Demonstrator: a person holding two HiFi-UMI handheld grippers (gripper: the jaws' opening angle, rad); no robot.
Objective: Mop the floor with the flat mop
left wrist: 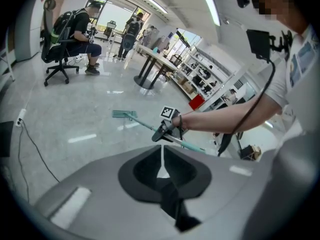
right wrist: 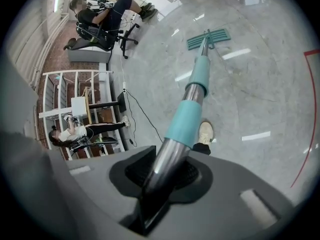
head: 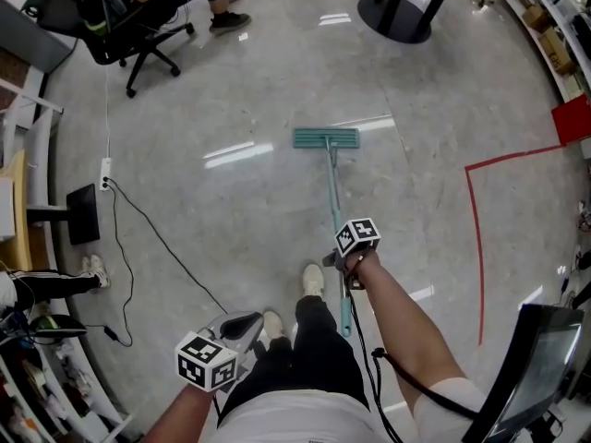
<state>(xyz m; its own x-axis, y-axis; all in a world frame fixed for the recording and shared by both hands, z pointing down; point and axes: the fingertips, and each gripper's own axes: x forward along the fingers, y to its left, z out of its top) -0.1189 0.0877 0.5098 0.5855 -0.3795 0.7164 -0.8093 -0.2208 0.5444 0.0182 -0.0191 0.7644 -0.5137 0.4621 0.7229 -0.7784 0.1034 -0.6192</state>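
Mop handle point(right wrist: 192, 104) sits tight between the two jaws of the right gripper point(right wrist: 159, 179), which are squeezed on its shiny silver metal end. A bit farther along, the round pole wears smooth blue-green sleeves, then it gets thin and runs away over the floor point(head: 231, 201). At its far end is the flat mop head point(head: 326, 137), a long blue-green bar with ridges. It lies flat on the floor, straight ahead of the person and well apart from the gripper. The left gripper point(head: 242, 324) hangs low on the near left, just beside the person's leg. Its grey jaws are pressed together with nothing in them, and it is well apart from the mop. The floor is grey, smooth and glossy like stone, with white streaks of light on it. One pale shoe point(head: 314, 280) stands just left of the pole. A thin black cable point(head: 157, 238) snakes over the floor on the left, from a white power strip point(head: 105, 173). A red line point(head: 474, 247) is stuck to the floor on the right. Far off are a black office chair point(head: 129, 44) with a person sitting in it, and a round black table foot point(head: 397, 12).
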